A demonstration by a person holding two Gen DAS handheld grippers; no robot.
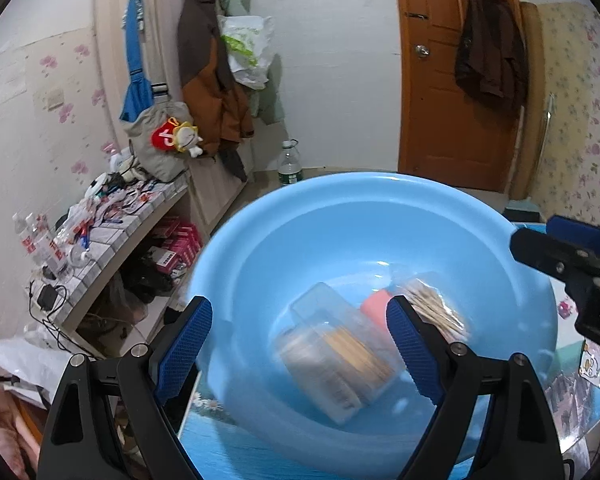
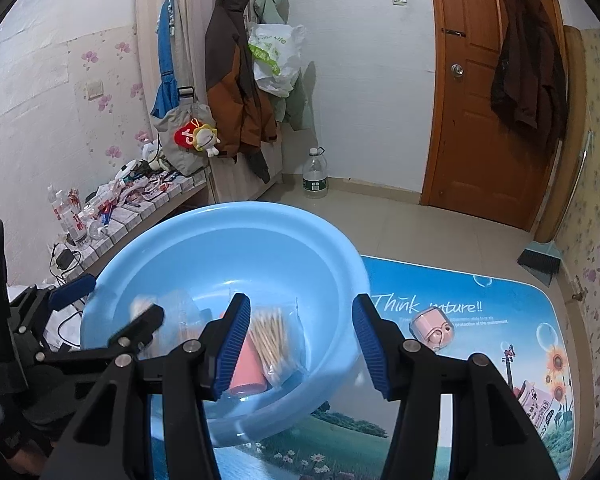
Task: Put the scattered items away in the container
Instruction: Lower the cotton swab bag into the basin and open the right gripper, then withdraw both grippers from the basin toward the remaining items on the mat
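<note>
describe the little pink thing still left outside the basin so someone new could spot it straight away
Start at the big light blue basin on the table with the blue landscape print. Look just right of the basin, below the printed words "Think nature!!", where a small pink case lies on the table. It is the only loose thing outside the basin; the cotton swabs and pink cup are already inside.

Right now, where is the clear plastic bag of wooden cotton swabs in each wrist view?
Left wrist view: clear plastic bag of wooden cotton swabs lies in the round light-blue plastic basin, right of centre, beside the right finger.
Right wrist view: same bag, lower centre, inside the basin.
Shared landmark: orange wooden door, upper right in both.
</note>
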